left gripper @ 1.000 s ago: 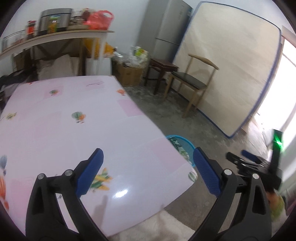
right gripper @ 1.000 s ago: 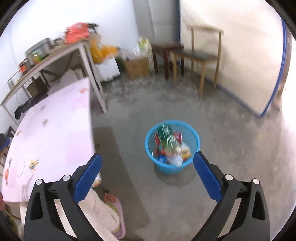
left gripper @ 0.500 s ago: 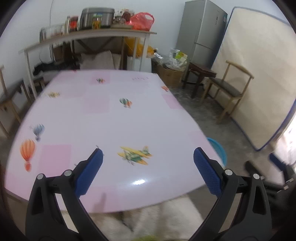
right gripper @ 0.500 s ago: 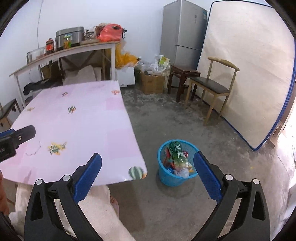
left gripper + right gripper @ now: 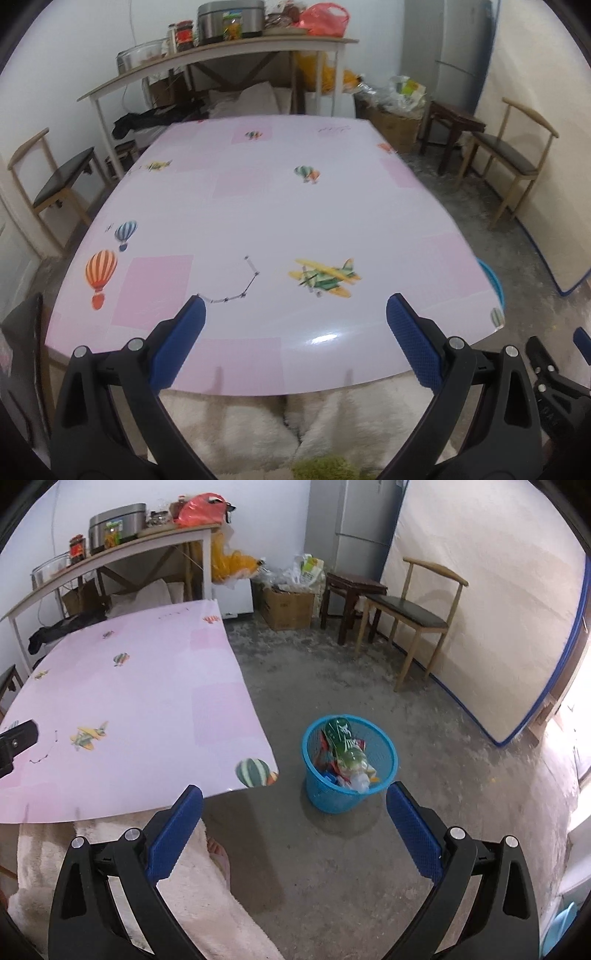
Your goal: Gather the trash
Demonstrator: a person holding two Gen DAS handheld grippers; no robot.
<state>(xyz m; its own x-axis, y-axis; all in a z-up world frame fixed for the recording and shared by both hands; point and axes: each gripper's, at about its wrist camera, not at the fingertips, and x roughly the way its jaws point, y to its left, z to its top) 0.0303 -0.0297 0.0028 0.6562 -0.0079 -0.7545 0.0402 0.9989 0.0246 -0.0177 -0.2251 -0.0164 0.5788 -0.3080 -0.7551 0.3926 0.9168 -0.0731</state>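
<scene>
A blue mesh trash basket stands on the concrete floor right of the table, holding a green bottle and other trash. Its rim peeks past the table edge in the left wrist view. The pink table with balloon and plane prints carries no loose trash; it also shows in the right wrist view. My left gripper is open and empty over the table's near edge. My right gripper is open and empty above the floor, near the basket.
A wooden chair and dark stool stand by a leaning mattress. A cardboard box sits by the fridge. A shelf table with a cooker stands behind. Another chair stands left. White fleece-clad legs are below.
The left gripper swung left and pulled back, now facing the whole table squarely. The right gripper turned from the basket to a wider view with table and basket. Both stayed open.
</scene>
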